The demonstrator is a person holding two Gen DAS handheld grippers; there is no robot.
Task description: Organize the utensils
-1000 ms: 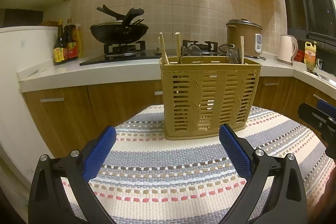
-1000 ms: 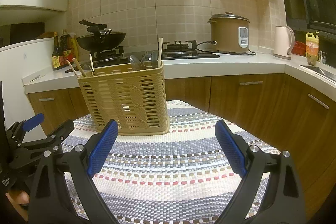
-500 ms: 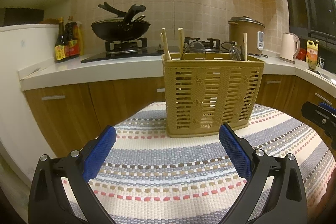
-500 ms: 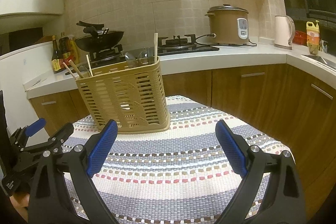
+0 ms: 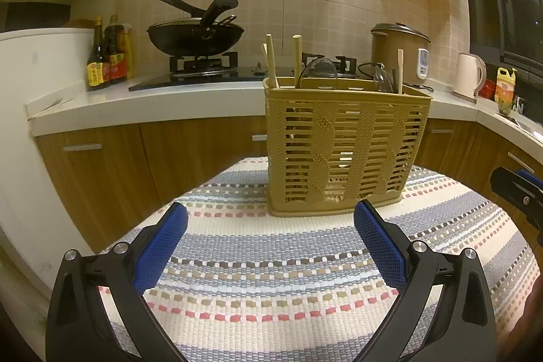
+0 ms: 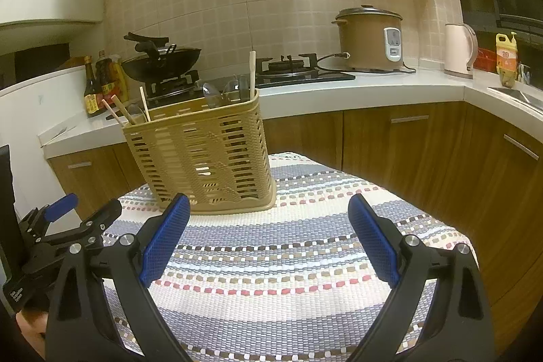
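Note:
A tan slatted utensil basket stands upright on a striped woven mat. Wooden chopsticks and metal spoons stick up out of it. My left gripper is open, empty, and hangs short of the basket's front. My right gripper is also open and empty, just right of the basket's near corner. The left gripper shows at the left edge of the right wrist view, and the right gripper at the right edge of the left wrist view.
Behind the mat runs a white counter over wooden cabinets. On it stand a black wok on a gas stove, sauce bottles, a brown rice cooker, a pale kettle and a yellow bottle.
Both grippers have tilted and risen slightly, so the basket sits a little lower and closer in each view. Both stay open and empty.

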